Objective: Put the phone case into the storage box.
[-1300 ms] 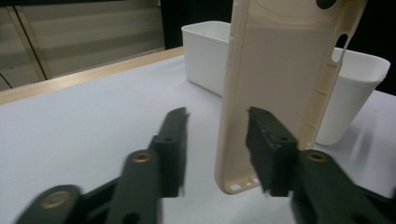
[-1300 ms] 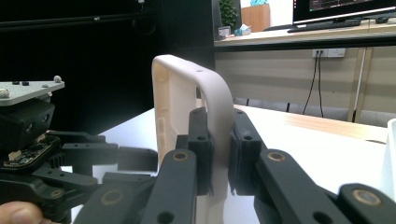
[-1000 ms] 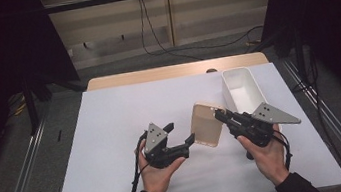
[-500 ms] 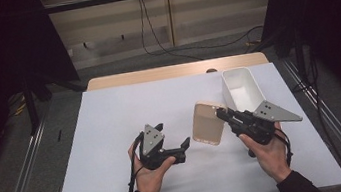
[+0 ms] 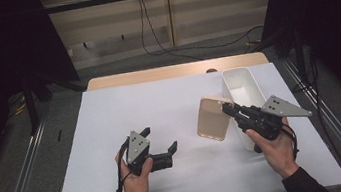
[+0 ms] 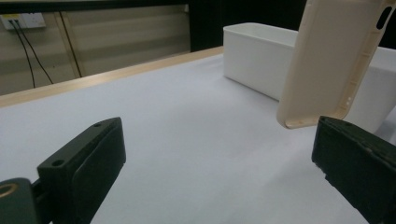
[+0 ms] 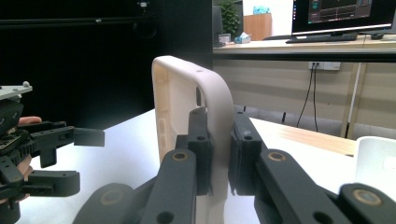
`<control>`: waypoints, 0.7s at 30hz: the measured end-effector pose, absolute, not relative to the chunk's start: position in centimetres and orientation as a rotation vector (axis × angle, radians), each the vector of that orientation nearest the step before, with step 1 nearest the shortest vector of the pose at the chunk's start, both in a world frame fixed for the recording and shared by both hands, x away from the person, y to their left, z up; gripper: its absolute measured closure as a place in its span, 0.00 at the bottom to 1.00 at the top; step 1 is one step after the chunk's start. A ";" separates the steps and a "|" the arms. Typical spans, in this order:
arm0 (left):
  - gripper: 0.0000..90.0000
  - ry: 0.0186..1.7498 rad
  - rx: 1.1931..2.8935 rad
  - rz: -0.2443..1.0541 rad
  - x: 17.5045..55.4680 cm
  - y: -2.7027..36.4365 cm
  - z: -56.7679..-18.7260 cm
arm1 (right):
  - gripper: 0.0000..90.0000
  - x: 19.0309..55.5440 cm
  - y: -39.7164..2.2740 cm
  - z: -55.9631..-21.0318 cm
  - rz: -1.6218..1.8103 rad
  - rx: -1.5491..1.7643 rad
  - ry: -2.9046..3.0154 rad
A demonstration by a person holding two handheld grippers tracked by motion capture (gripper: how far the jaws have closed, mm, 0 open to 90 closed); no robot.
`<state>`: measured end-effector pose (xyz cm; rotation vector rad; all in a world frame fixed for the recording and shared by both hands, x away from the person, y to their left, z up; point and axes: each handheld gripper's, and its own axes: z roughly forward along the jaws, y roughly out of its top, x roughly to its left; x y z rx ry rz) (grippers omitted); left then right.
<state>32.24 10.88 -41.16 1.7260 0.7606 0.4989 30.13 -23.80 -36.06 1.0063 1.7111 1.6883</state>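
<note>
White paper covers the worktop (image 5: 113, 134), with a white tub (image 5: 242, 83) near its right edge. Beside the tub, the right gripper (image 5: 227, 109) pinches a cream phone case (image 5: 212, 118) between its fingers, holding it off the worktop. Nearer the front edge, the left gripper (image 5: 159, 139) has just been opening; its fingers are spread, nothing between them.
</note>
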 end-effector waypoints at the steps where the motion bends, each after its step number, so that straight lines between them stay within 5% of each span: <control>1: 0.03 0.767 1.718 0.498 32.2 11.0 -41.2 | 0.90 30.1 -24.0 -35.9 1.688 1.005 1.708; 21: 0.02 0.812 1.671 0.533 31.2 15.1 -42.7 | 0.90 30.4 -26.0 -33.9 1.699 0.994 1.645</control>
